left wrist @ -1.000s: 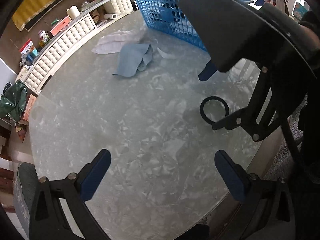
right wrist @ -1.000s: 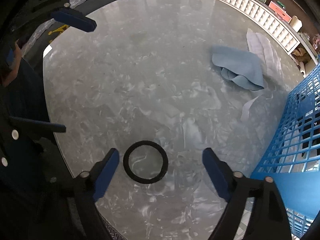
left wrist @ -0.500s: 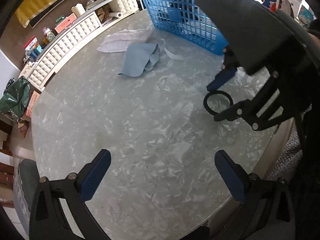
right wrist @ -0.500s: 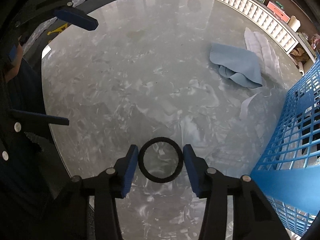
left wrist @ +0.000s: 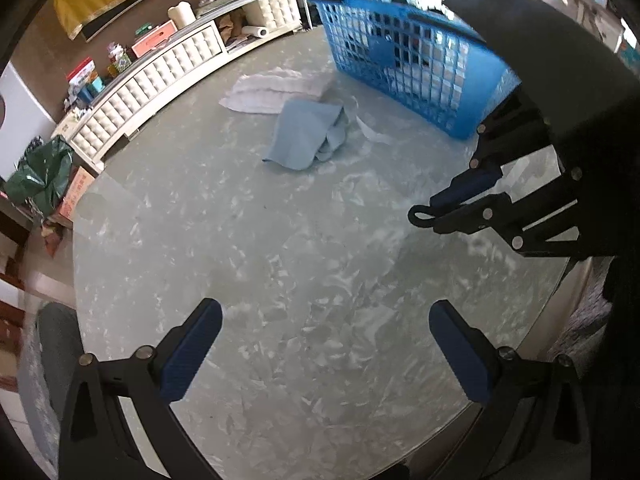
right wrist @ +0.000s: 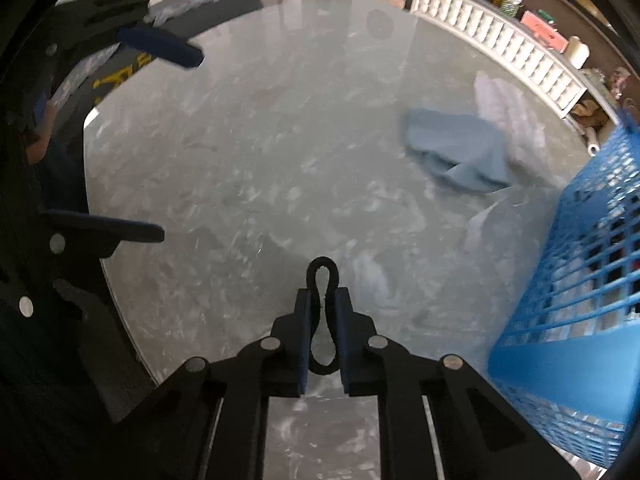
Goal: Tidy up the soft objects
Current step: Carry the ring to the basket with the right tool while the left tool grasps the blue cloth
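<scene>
My right gripper (right wrist: 322,308) is shut on a black elastic ring (right wrist: 322,276), squeezed flat between the pads and lifted above the round marble table (right wrist: 260,152). The ring's loop sticks out past the tips, also in the left wrist view (left wrist: 420,216). My left gripper (left wrist: 326,328) is open and empty over the table's near side. A blue cloth (left wrist: 304,138) and a white cloth (left wrist: 272,90) lie beside the blue basket (left wrist: 408,68); they also show in the right wrist view: the blue cloth (right wrist: 456,152), the white cloth (right wrist: 508,112), the basket (right wrist: 576,304).
A white tufted cabinet (left wrist: 160,80) with boxes and rolls on top runs behind the table. A green bag (left wrist: 36,176) sits on the floor at left. A thin white strip (left wrist: 368,128) lies near the basket. A grey chair (right wrist: 200,12) stands by the far table edge.
My right gripper closed on the black ring, squashing it flat, and lifted it off the table. The left gripper stayed open and shifted its view a little.
</scene>
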Motion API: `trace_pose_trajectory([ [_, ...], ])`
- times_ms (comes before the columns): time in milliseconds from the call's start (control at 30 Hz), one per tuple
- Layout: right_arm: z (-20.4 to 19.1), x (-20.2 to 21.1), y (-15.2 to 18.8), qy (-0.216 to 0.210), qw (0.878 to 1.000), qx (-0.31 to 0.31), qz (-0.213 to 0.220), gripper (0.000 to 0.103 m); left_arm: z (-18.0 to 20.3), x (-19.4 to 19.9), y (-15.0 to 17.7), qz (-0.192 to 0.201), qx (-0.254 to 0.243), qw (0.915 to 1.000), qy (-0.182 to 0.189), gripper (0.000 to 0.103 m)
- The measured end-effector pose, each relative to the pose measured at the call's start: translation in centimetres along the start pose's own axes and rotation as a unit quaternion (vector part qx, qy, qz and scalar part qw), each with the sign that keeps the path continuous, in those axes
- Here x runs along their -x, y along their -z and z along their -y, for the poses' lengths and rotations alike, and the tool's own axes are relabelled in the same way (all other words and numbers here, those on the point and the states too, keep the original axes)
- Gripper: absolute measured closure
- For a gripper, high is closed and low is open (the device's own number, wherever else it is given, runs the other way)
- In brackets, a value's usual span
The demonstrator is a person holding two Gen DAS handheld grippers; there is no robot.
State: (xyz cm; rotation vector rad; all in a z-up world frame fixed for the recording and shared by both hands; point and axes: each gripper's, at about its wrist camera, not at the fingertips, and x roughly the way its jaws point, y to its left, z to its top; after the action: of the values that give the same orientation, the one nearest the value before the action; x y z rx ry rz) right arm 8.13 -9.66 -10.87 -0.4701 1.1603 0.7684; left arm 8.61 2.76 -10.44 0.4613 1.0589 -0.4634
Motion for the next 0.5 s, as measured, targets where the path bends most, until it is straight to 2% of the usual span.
trace_pose_trajectory([
  [200,0.8,3.2,-1.2,-0.010,0.999,-0.010,0.040,0.092,-0.7,1.9,-1.5,0.025,0.009,0.9996,-0.004,0.000],
  [300,1.1,5.1,-1.8,-0.010,0.998,-0.014,0.059,0.092,-1.2,3.1,-2.8,0.044,0.024,0.9987,0.014,0.000],
  [500,3.5,9.3,-2.9,-0.001,0.994,-0.031,0.108,0.092,-1.2,3.7,-6.4,0.066,0.014,0.9977,0.006,0.000],
])
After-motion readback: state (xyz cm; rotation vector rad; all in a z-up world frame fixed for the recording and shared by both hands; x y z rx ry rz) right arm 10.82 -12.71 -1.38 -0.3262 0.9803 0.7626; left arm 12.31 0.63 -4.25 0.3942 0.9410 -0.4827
